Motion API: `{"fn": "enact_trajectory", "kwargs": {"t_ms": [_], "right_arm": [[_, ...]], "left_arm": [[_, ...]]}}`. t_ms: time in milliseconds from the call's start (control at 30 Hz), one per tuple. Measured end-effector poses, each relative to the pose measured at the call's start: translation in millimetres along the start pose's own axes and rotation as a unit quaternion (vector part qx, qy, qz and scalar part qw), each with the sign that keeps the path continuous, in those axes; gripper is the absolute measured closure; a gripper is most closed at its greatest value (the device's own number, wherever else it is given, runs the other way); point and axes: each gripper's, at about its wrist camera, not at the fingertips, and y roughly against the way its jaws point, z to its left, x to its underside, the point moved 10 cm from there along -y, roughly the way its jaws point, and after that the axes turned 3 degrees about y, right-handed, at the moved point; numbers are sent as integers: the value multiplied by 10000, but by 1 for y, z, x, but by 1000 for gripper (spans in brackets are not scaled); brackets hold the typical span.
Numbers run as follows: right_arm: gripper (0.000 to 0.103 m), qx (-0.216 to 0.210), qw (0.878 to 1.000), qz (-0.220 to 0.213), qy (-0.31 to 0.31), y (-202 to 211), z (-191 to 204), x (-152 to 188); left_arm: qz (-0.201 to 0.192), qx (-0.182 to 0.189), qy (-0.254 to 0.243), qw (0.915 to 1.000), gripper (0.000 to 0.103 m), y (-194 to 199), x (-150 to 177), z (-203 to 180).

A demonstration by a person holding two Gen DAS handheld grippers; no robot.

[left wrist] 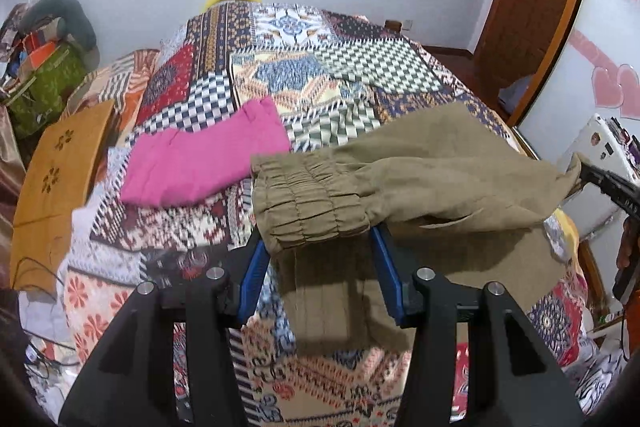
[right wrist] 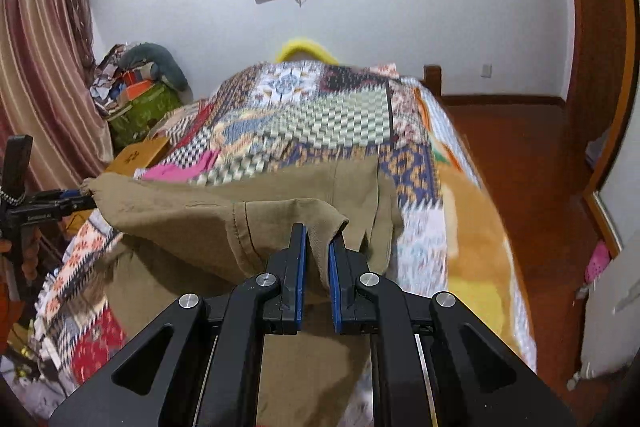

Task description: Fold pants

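1. So, starting at the left: my left gripper (left wrist: 320, 239) has its blue fingers (left wrist: 256, 263) partway apart and clamped on the gathered elastic band of the khaki pants (left wrist: 420, 179). The ruched band fills the gap between the pads, so that side looks secure.

2. Across the middle, the pants hang stretched between my two hands, lifted above the patchwork bedspread (left wrist: 224, 75). The lower cloth droops beneath the lifted edge onto the bed. A folded pink garment (left wrist: 200, 163) lies further up the bed, apart from the pants.

3. At the right, my right gripper (right wrist: 318, 247) has its fingers nearly together, pinching a thin ridge of the khaki cloth. From the left view I see it holding a far corner of the fabric.

4. Handling, as I judge it: the cloth is light, soft and limp, so it sags wherever I leave it unsupported and will not hold a crease by itself. The elastic band is the bulkiest, surest hold. The thin pinch on the right could slip if I tug, so I'd keep tension gentle and even.
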Motion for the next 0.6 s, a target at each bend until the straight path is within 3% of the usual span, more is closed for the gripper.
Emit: {"fn": "enact_trajectory", "kwargs": {"t_ms": [367, 500, 600], "right_arm": [[93, -26, 9979, 643, -106, -4, 2, 68], [93, -35, 9975, 697, -128, 3, 0, 78], [92, 22, 9972, 739, -106, 9, 0, 84]], "left_arm": [[122, -253, -55, 9996, 52, 9, 34, 1], [51, -203, 56, 9998, 38, 19, 35, 2], [-19, -274, 56, 9996, 36, 24, 33, 2]]}}
